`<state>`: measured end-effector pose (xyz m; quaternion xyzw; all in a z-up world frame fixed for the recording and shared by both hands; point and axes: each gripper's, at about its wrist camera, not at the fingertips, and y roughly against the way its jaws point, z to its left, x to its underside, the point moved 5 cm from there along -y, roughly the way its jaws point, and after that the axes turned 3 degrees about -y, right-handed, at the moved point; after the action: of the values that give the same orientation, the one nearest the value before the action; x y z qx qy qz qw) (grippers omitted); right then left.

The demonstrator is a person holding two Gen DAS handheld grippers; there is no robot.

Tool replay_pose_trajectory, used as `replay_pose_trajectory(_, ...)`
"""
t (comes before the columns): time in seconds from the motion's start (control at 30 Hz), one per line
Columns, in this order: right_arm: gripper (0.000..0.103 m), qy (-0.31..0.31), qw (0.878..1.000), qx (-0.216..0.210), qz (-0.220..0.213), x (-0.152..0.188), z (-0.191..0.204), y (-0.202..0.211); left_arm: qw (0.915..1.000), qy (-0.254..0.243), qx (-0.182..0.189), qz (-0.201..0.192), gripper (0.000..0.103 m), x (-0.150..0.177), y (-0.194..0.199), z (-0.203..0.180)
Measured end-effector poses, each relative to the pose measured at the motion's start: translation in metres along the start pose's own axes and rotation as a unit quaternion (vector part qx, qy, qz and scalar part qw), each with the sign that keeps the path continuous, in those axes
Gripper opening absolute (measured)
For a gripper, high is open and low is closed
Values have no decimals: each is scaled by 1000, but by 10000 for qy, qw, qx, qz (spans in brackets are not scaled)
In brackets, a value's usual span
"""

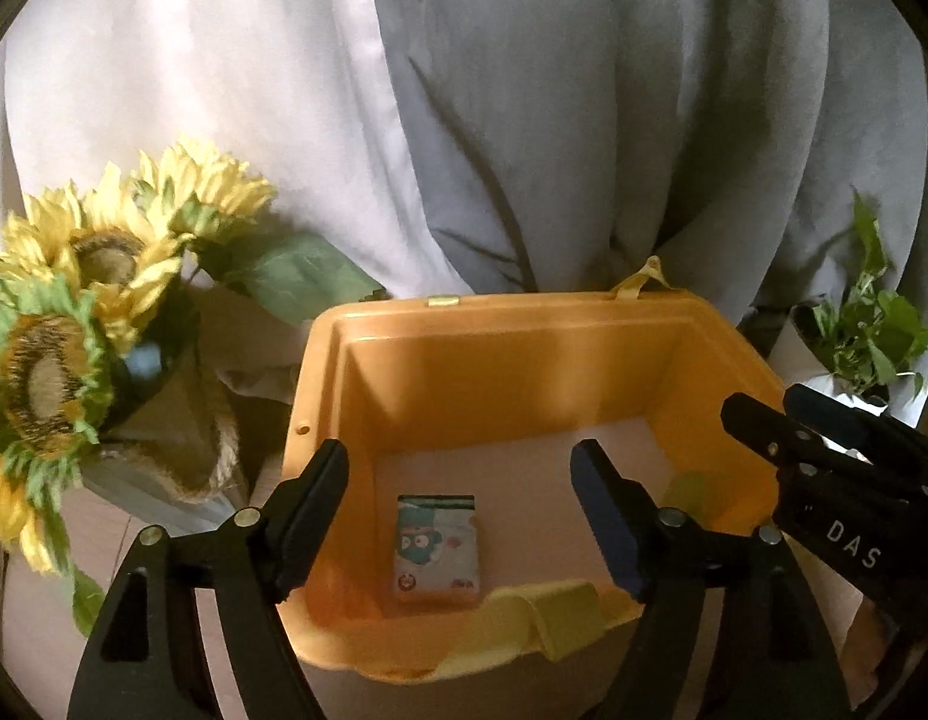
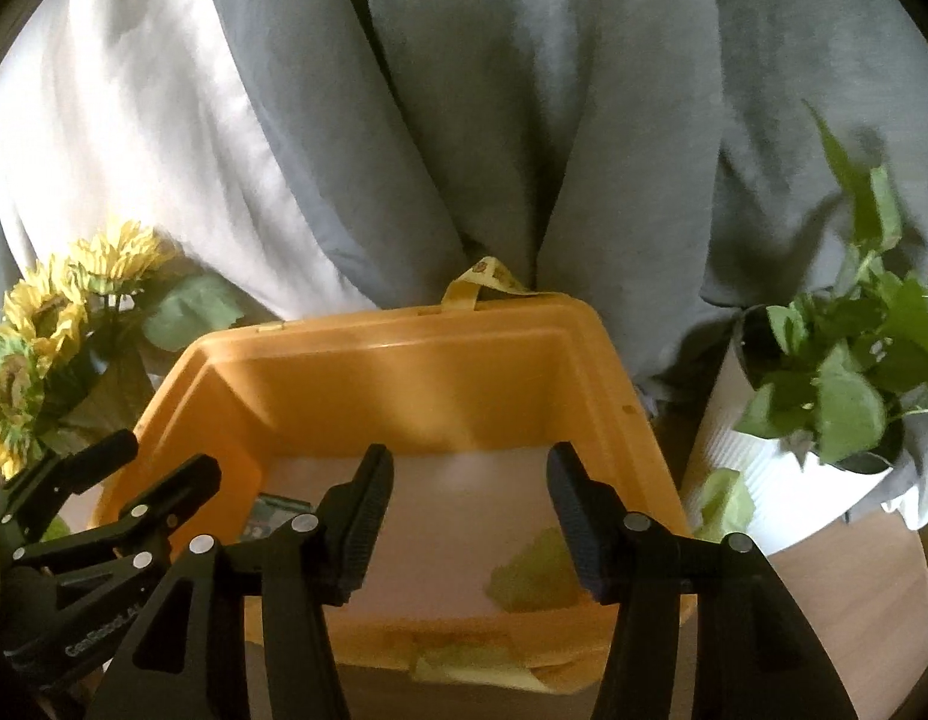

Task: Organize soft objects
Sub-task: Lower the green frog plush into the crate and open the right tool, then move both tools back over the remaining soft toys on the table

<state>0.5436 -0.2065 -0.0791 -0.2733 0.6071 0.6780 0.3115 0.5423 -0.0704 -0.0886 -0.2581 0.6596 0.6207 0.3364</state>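
Tissue pack and green cloth in the orange bin

A small tissue pack (image 1: 437, 549) printed with a teal cartoon figure lies flat on the pale floor of the open orange bin (image 1: 583, 309), near its front wall. A crumpled light-green cloth (image 2: 535, 570) lies in the front right corner, well apart from the pack.

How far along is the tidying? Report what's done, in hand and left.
Done: a small printed packet lies on the floor of the orange bin. In hand: nothing; the left gripper and right gripper hang open over the bin. Left: cannot tell, since no other loose soft items are clearly visible.
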Motion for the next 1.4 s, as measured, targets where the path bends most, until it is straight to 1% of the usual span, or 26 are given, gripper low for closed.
replay_pose_trajectory(0.13, 64, -42, 9999, 16, -125, 1, -3, 18, 9998, -18, -57, -178, 78, -2, 23, -2)
replay_pose_trajectory(0.33, 64, -131, 9993, -7, -360, 1, -8, 53, 9988, -47, -137, -459, 81, -1, 63, -9)
replay_pose_trajectory(0.5, 67, -159, 9982, 5, -573, 5, -11, 87, 9979, -40, -199, -611, 82, 5, 93, -12)
replay_pose_trajectory(0.67, 68, -154, 9974, -23, -704, 13, -13, 114, 9970, -73, -280, -723, 82, 16, 123, -17)
replay_pose_trajectory(0.93, 68, -179, 9967, -12, -786, 35, -17, 149, 9963, -109, -334, -785, 83, 39, 163, -23)
replay_pose_trajectory(1.4, 68, -236, 9963, 136, -816, 79, -24, 195, 9973, -67, -240, -691, 83, 83, 200, -38)
